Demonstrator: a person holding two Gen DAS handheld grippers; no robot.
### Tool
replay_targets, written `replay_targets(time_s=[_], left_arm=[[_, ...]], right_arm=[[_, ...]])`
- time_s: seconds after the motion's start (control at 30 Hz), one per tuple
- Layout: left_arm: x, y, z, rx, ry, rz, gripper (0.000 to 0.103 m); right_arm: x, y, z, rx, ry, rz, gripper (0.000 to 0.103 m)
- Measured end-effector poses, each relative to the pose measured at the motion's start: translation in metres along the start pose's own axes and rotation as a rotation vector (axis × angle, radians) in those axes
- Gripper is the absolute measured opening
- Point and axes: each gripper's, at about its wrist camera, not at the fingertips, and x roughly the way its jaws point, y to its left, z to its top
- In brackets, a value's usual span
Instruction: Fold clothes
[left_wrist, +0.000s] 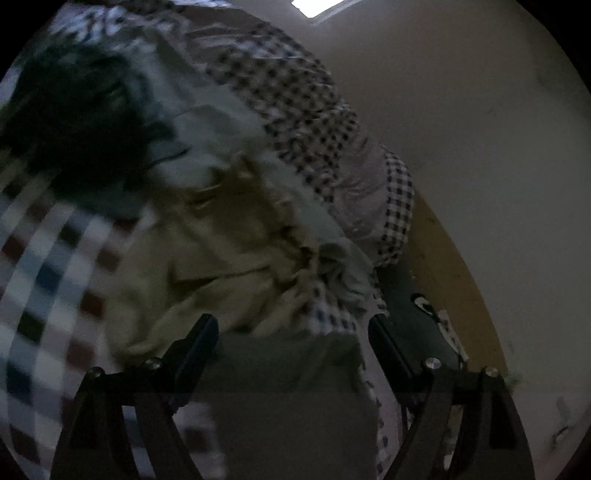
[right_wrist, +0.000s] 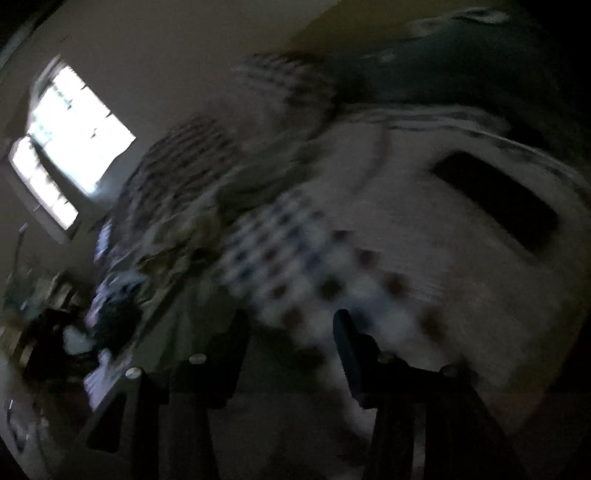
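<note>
My left gripper (left_wrist: 293, 334) is open, its black fingers (left_wrist: 201, 343) wide apart. A flat grey-green cloth (left_wrist: 288, 391) lies between and below them, and neither pad visibly presses on it. Just beyond is a heap of clothes: a crumpled cream garment (left_wrist: 207, 258), a dark green one (left_wrist: 81, 122) and a black-and-white checked cloth (left_wrist: 295, 107). The right wrist view is heavily blurred. There my right gripper (right_wrist: 291, 343) is open with nothing between its fingers, over a bedsheet with coloured checks (right_wrist: 295, 258).
The checked bedsheet (left_wrist: 48, 266) also spreads out on the left. A plain wall (left_wrist: 461, 129) and a yellow floor strip (left_wrist: 450, 266) lie to the right. A bright window (right_wrist: 74, 136), a white fabric with a dark rectangle (right_wrist: 495, 199) and clutter (right_wrist: 55, 332) surround the bed.
</note>
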Motion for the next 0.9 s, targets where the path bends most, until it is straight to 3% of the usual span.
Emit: replay_targets(time_s=[0.13,0.3,0.43,0.5,0.57,0.67,0.7,0.73,0.77,0.9], left_arm=[[0.023,0.029,-0.016,-0.072,0.088,-0.028,0.086],[0.056,0.026,-0.032,0.013,0.165,0.037,0.082],[0.066,0.027,-0.032,-0.002,0.124,0.049,0.058],[0.068,0.032,-0.031,-0.046,0.098,0.061,0.03],[0.07,0.04,-0.03,-0.093,0.075,0.072,0.013],[0.071,0.045,-0.03,-0.127,0.034,0.063,0.005],[0.069,0.044,-0.03,-0.128,0.015,0.063,0.005],[0.066,0.044,-0.03,-0.129,-0.004,0.063,0.004],[0.064,0.043,-0.031,-0.13,-0.023,0.063,0.003],[0.051,0.038,-0.033,-0.128,-0.12,0.051,0.003]], right_arm=[[0.039,0.044,0.018,-0.141,0.073,0.101,0.051],[0.096,0.084,0.044,-0.249,0.16,0.168,0.053],[0.153,0.094,0.063,-0.336,0.194,0.133,0.055],[0.171,0.093,0.067,-0.336,0.228,0.139,0.055],[0.182,0.094,0.067,-0.349,0.25,0.149,0.055],[0.197,0.096,0.062,-0.37,0.29,0.168,0.052],[0.201,0.098,0.059,-0.392,0.301,0.169,0.04],[0.203,0.1,0.056,-0.417,0.305,0.166,0.016],[0.205,0.102,0.054,-0.437,0.304,0.162,0.009],[0.191,0.124,0.048,-0.568,0.236,0.141,0.005]])
